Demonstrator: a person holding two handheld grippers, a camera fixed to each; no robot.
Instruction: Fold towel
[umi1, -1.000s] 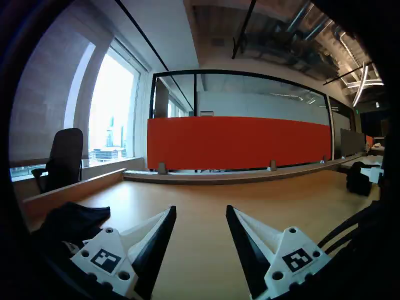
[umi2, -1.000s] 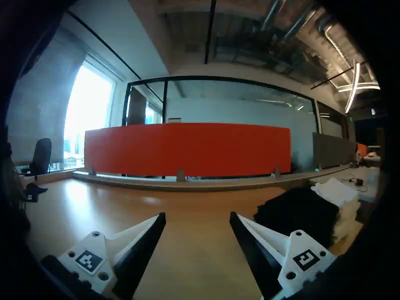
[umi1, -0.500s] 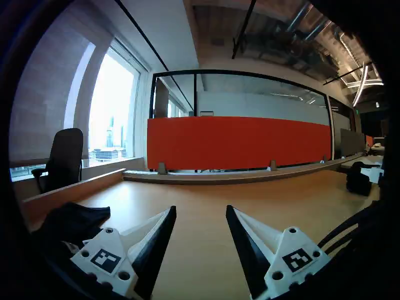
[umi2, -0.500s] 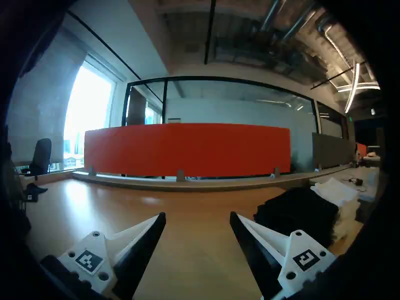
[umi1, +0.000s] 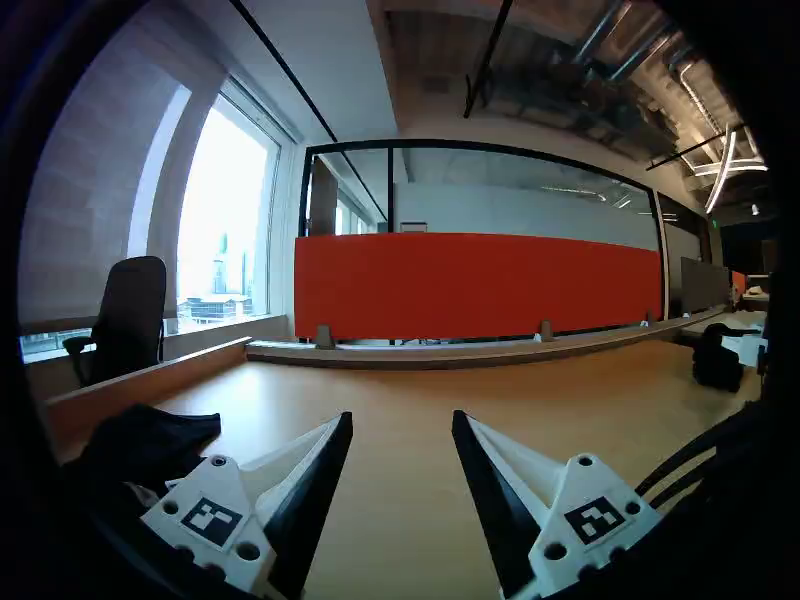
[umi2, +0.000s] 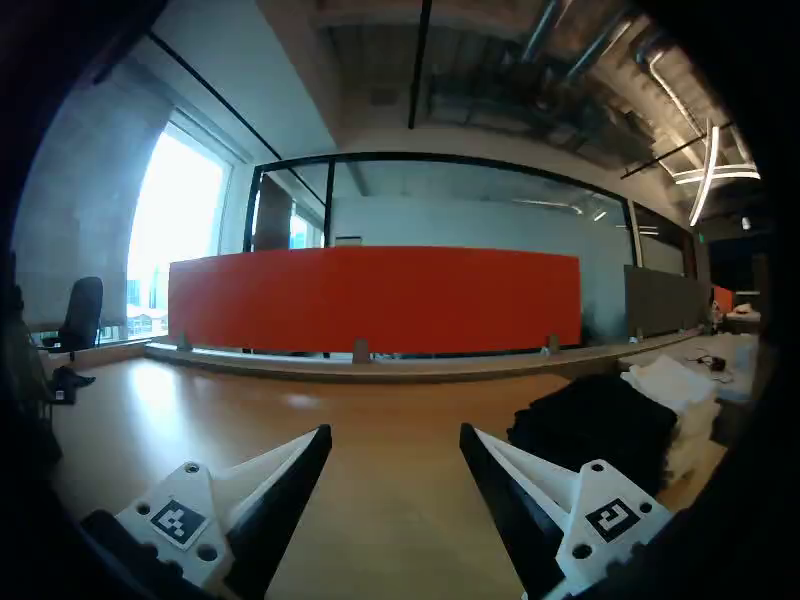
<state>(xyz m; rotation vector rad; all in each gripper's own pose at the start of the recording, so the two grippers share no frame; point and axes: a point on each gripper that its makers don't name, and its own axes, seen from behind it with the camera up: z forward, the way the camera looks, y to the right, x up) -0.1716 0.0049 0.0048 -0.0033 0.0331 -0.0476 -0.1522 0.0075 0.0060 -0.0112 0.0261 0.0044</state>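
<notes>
**Both claws open and empty over the worktop; towels lie off to the sides**

Left claw (umi1: 400, 416): my fingers are spread wide with nothing between them. Only the bare wood of the worktop (umi1: 400, 385) shows in the gap. The fingers sit low over the surface; whether they touch it I cannot tell.

- Just left of my left finger, a black towel (umi1: 150, 440) lies on the worktop in a loose, unfolded heap. I see no contact between it and the claw.
- Right of my right finger, dark cables (umi1: 700, 458) run along the edge of the left gripper view.
- Farther ahead and to the right, a small black object (umi1: 716, 362) sits on the worktop. It is too small to identify.

Right claw (umi2: 395, 430): also spread wide and holding nothing, with plain wood in the gap.

- Just right of my right finger stands a stack of folded towels (umi2: 610, 425). The black ones are nearest the claw, and white towels (umi2: 680, 385) lie on their far side.
- The finger's outline overlaps the near edge of the stack. Touching or apart, I cannot tell.

Farther out, straight ahead of both claws, an orange divider panel (umi1: 480, 285) runs along the far edge of the worktop, with glass above it. Ahead and to the left is a bright window (umi1: 225, 230), and a black office chair (umi1: 125, 320) stands beside it.
</notes>
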